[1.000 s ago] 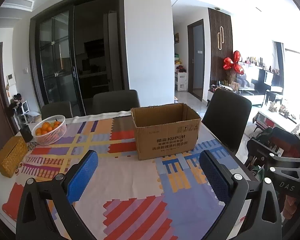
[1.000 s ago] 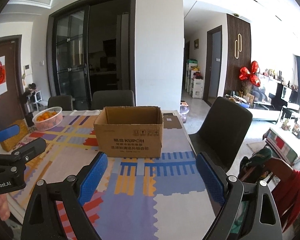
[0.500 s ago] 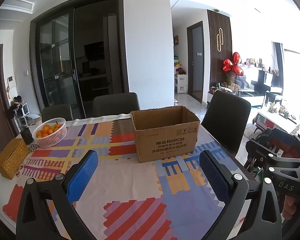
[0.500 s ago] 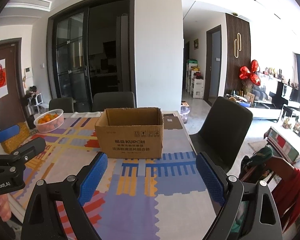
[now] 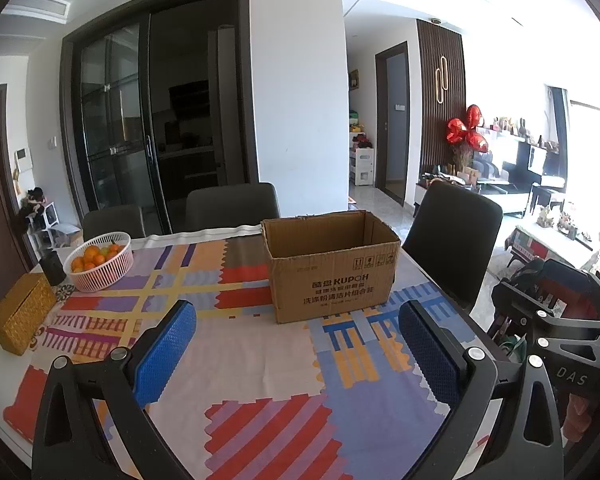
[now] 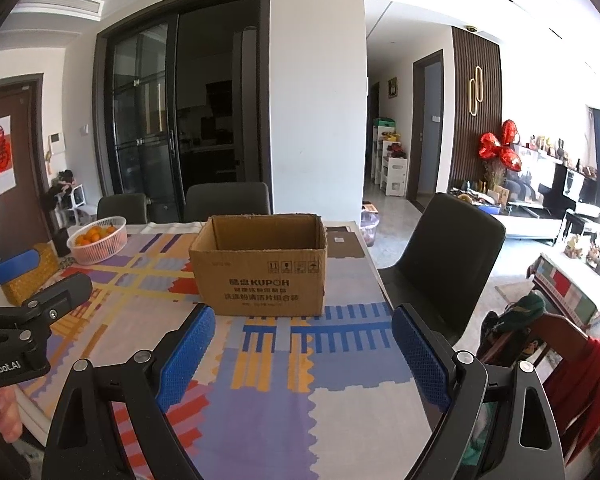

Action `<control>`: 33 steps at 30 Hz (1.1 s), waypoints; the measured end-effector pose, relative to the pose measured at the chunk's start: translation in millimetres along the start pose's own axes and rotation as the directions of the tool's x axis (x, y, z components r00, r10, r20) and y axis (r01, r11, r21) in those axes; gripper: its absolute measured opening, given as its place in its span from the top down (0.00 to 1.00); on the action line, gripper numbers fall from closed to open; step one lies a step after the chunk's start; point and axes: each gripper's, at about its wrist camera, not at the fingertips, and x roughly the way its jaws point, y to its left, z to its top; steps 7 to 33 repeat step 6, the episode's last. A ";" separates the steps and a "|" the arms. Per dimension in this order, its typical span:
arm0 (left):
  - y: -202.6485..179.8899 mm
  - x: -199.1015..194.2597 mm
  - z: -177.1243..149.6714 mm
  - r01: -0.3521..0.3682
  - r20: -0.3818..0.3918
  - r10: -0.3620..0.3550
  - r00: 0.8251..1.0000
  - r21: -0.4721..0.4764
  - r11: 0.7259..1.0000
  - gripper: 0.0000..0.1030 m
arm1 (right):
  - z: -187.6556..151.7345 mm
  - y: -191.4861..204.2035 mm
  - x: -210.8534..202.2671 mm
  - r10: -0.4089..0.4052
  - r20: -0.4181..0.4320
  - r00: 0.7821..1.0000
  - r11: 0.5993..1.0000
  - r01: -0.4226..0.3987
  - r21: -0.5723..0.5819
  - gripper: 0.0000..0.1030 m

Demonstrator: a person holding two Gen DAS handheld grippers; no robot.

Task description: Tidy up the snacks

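Both the left hand-held gripper [image 5: 296, 344] and right hand-held gripper [image 6: 303, 344] are released, empty. Risk: the light cardboard box [image 6: 260, 266] near the surface's right edge could slide off if nudged.

Open-topped brown cardboard box [image 5: 331, 268], upright on the patterned tablecloth [image 5: 256, 356], dark print on its near side

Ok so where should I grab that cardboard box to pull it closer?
Probably the near top rim of the cardboard box, coming from above with the right gripper. The top is open and the flaps are gone, so one thin wall fits between the open jaws; the whole box looks too wide.
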 end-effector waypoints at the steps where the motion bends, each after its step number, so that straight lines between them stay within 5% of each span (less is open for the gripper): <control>1: 0.3 0.2 -0.3 -0.001 -0.001 0.001 1.000 -0.002 1.000 0.00 | -0.3 -0.3 0.0 0.000 -0.001 1.000 1.000 0.000 -0.001 0.12; 33: 0.9 3.3 -1.2 -0.007 -0.012 0.007 1.000 -0.003 1.000 0.00 | -0.7 -0.1 1.5 0.001 -0.004 1.000 1.000 -0.001 -0.001 0.12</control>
